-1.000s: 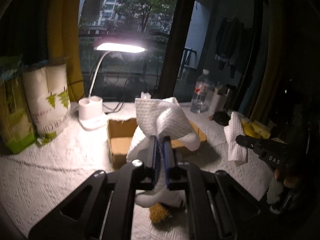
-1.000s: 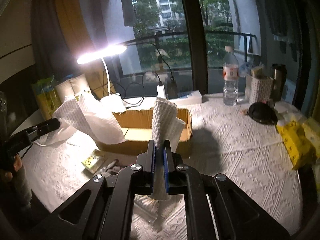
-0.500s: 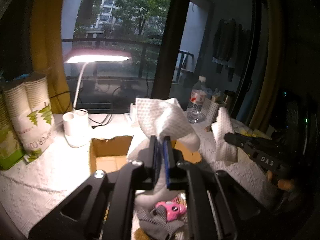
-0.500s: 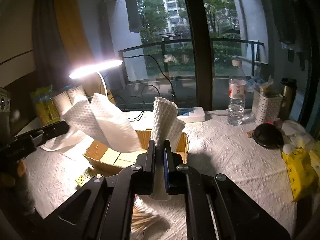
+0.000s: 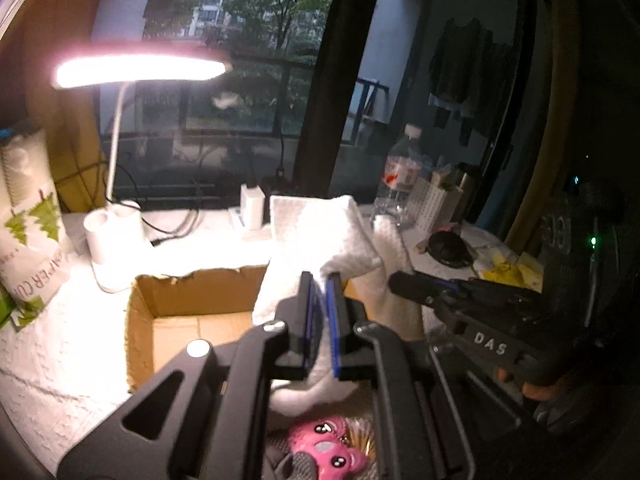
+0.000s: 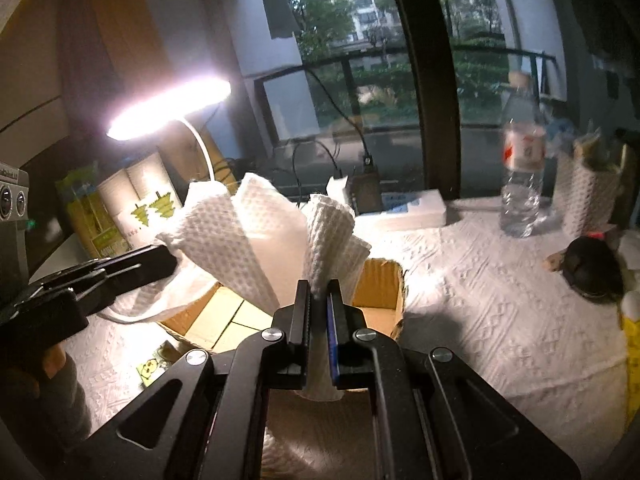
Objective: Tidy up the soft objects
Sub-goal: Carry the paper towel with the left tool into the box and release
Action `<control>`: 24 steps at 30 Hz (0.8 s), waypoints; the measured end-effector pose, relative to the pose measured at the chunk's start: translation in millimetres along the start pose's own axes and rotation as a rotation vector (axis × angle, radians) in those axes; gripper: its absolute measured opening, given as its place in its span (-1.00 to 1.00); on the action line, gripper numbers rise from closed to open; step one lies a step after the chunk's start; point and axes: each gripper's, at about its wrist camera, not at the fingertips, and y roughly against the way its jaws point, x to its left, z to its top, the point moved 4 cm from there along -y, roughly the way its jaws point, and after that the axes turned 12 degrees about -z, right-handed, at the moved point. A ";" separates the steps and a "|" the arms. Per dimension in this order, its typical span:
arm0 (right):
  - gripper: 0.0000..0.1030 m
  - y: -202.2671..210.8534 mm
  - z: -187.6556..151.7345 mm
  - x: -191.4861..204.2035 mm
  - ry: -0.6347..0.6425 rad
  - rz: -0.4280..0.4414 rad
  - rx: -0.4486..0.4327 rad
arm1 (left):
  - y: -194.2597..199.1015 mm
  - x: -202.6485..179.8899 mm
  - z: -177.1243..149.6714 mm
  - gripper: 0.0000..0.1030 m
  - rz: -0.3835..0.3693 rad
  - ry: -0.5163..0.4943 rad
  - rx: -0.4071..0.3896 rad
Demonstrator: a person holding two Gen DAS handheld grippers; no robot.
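Both claws are clenched on one white embossed cloth, each pinching a different end. Nearest me, the right gripper point(image 6: 319, 312) has a bunched edge of the cloth point(image 6: 256, 240) squeezed between its blue-lined fingers, the fabric rising at 12 o'clock from the tips; the left gripper point(image 5: 321, 312) does the same with its own gathered corner. I'd judge they hold it aloft between them so the sheet stays off the table and can be folded or lowered in one piece.

Below the left gripper, at 6 o'clock, a pink plush toy point(image 5: 328, 446) lies, perhaps waiting its turn.

Just beyond the fingertips sits an open cardboard box point(image 5: 188, 320), its floor bare where visible; the cloth hangs over its rim, so the box looks like the intended home.

Farther back, at 10 o'clock, a lit desk lamp point(image 5: 140, 70) shines on the table; a water bottle point(image 6: 522, 184) stands at 2 o'clock near the window.
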 end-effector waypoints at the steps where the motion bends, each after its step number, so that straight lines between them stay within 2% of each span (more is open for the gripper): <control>1: -0.85 -5.9 -1.2 -0.7 -0.004 0.007 0.013 | -7.9 1.7 -1.5 -0.88 -0.003 0.011 0.014; 12: -0.84 -46.8 -19.6 -16.2 -0.051 0.031 0.110 | -74.9 11.7 -21.7 -0.88 -0.023 0.087 0.146; 19: -0.83 -51.4 -21.3 -22.0 -0.064 0.029 0.117 | -96.0 12.6 -32.2 -0.88 -0.014 0.104 0.219; 21: -0.78 -50.4 -20.3 -22.2 -0.060 0.024 0.108 | -101.7 13.0 -34.6 -0.88 -0.011 0.109 0.241; 22: -0.67 -49.2 -19.6 -22.5 -0.058 0.018 0.102 | -103.7 12.9 -35.6 -0.88 -0.010 0.110 0.247; 23: -0.46 -47.4 -18.8 -23.2 -0.059 0.012 0.095 | -106.4 12.8 -37.3 -0.88 -0.008 0.111 0.259; 24: -0.36 -45.2 -17.8 -24.1 -0.061 0.007 0.086 | -108.6 13.0 -38.1 -0.88 -0.007 0.112 0.268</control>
